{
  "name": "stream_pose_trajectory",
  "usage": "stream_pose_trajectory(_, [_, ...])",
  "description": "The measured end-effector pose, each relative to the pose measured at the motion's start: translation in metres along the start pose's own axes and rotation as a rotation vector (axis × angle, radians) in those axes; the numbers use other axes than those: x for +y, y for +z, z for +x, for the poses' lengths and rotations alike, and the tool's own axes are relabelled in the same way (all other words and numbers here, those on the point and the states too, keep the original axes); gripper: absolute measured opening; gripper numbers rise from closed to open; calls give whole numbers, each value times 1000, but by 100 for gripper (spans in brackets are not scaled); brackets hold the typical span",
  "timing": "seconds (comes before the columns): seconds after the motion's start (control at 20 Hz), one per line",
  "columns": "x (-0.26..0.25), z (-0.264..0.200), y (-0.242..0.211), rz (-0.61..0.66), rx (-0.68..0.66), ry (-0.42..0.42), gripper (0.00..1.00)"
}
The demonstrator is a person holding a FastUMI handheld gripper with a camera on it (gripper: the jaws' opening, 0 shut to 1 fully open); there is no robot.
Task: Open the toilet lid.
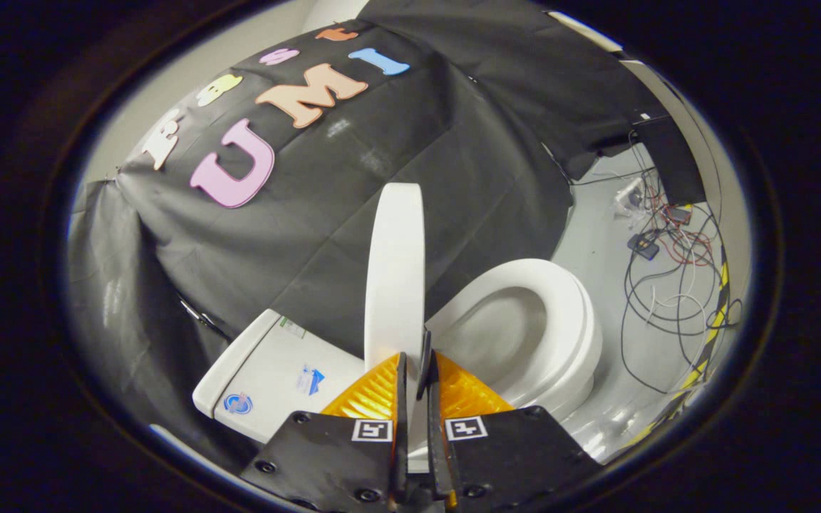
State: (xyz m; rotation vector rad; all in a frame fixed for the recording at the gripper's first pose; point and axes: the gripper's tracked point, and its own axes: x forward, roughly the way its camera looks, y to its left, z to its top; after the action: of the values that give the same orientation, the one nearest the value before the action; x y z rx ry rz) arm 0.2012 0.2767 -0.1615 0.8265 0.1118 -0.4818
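Observation:
A white toilet lid [394, 271] stands raised, edge-on to me, between the tank and the bowl. Its lower edge runs down between my two fingers. My gripper [416, 370] is shut on that edge, both fingers pressing the lid from either side. To the right of the lid lies the white seat ring [567, 313] over the open bowl [499, 342]. To the left of the lid sits the white tank [275, 374], with small stickers on its top.
Black cloth hangs as a wall behind the toilet. On the pale floor [596, 249] beyond the bowl lie tangled cables [667, 285] and small boxes. A yellow-black striped strip [713, 328] edges the floor there.

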Motion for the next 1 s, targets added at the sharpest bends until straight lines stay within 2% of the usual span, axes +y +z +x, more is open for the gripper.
stream_pose_trajectory(0.55, [45,-6,2,-180,17,80,13])
stream_pose_trajectory(0.9, [75,-9,-2,-262,18,147,13])
stream_pose_trajectory(1.0, [84,-9,-3,-264,14,170,16])
